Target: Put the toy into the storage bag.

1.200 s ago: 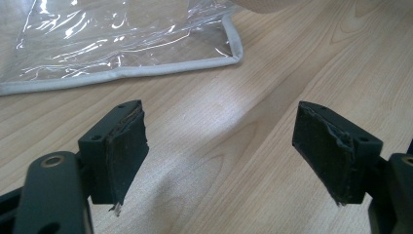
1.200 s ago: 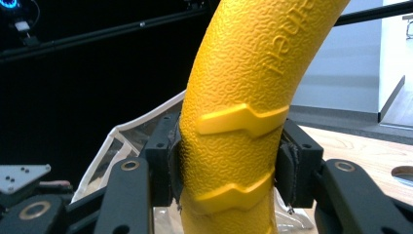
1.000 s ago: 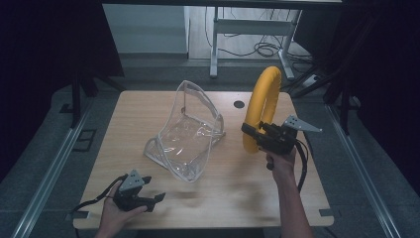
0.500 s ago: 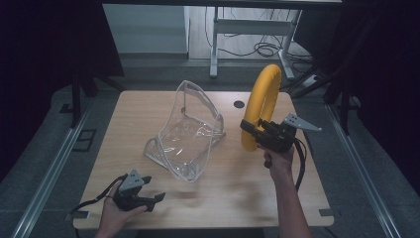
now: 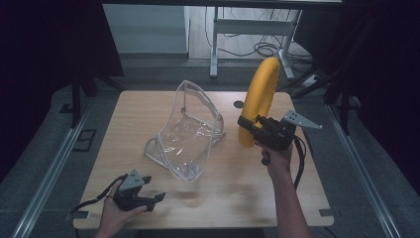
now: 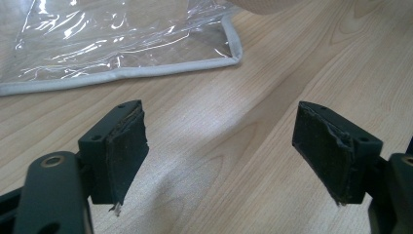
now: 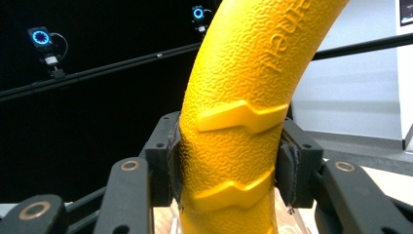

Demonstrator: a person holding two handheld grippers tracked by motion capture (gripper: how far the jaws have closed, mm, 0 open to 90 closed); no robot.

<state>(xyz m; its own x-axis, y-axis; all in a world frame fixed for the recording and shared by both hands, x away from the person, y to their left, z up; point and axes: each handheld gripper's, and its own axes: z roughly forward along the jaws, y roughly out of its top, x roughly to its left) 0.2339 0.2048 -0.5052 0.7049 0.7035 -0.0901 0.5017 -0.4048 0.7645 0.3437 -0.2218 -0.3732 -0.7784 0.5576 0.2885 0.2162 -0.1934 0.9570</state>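
A yellow textured ring (image 5: 257, 99) stands upright in the air over the table's right side, and my right gripper (image 5: 246, 124) is shut on its lower part. The right gripper view shows the ring (image 7: 243, 97) squeezed between both pads, with raised ridges on its surface. A clear plastic pouch (image 5: 187, 131) with grey edging stands open in the middle of the table. My left gripper (image 5: 159, 198) rests low at the front left, open, with nothing between its pads (image 6: 127, 156). The pouch's edge (image 6: 122, 73) lies just beyond it.
The wooden table (image 5: 233, 193) has a small dark hole (image 5: 238, 104) near its far edge behind the ring. Black cables trail from both grippers. Metal rails run along the floor on both sides, and a desk frame stands beyond the table.
My right gripper has carried the ring slightly toward me and a bit lower. The left gripper and the pouch have stayed where they were.
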